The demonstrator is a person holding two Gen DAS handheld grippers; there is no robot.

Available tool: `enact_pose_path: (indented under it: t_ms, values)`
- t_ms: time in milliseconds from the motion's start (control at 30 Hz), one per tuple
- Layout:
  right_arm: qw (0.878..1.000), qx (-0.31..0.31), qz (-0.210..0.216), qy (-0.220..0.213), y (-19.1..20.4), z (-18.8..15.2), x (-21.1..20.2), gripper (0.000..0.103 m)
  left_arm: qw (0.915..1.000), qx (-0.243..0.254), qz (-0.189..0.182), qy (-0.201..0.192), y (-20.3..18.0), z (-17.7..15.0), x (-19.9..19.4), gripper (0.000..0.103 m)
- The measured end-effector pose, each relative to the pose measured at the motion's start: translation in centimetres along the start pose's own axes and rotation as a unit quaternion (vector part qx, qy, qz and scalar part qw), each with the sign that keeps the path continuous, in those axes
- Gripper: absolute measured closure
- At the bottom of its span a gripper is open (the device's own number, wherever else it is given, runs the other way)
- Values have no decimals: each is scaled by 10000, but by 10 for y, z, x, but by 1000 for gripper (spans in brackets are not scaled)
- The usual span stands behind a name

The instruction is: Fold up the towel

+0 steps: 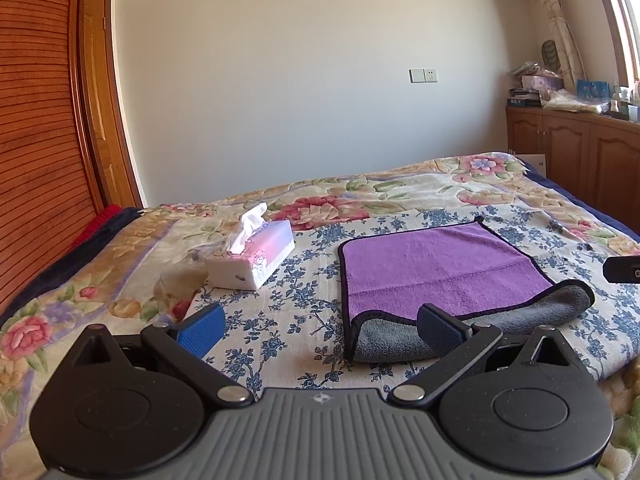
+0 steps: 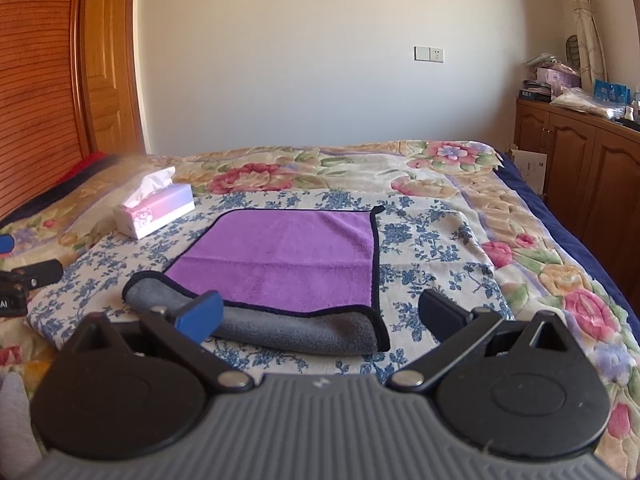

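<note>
A purple towel point(image 1: 436, 264) with a grey underside and black trim lies on the blue-flowered cloth on the bed; it also shows in the right wrist view point(image 2: 288, 256). Its near edge is rolled over, grey side up point(image 2: 296, 330). My left gripper point(image 1: 320, 330) is open, just short of the towel's near left corner, its right finger over the grey roll. My right gripper point(image 2: 320, 316) is open, just short of the towel's near right corner, its left finger over the grey roll. Both grippers hold nothing.
A pink and white tissue box point(image 1: 256, 258) stands on the bed left of the towel. A wooden cabinet point(image 2: 580, 160) with clutter on top runs along the right wall. A wooden headboard point(image 1: 36, 160) rises at the left. The left gripper's edge point(image 2: 24, 280) shows at the left.
</note>
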State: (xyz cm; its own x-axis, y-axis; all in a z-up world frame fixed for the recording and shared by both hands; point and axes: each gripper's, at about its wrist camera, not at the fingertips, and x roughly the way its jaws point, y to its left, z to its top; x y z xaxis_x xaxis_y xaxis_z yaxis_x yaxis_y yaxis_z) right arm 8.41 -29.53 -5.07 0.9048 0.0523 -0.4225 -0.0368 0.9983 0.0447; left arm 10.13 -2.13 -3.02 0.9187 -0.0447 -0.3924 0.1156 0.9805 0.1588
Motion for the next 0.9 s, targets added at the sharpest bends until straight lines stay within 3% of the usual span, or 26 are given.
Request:
enact_pose_path:
  t_ms: [900]
  values:
    - [9993, -198, 100, 295, -14, 10, 55, 0, 9985, -220, -319, 389, 5, 2, 75, 0]
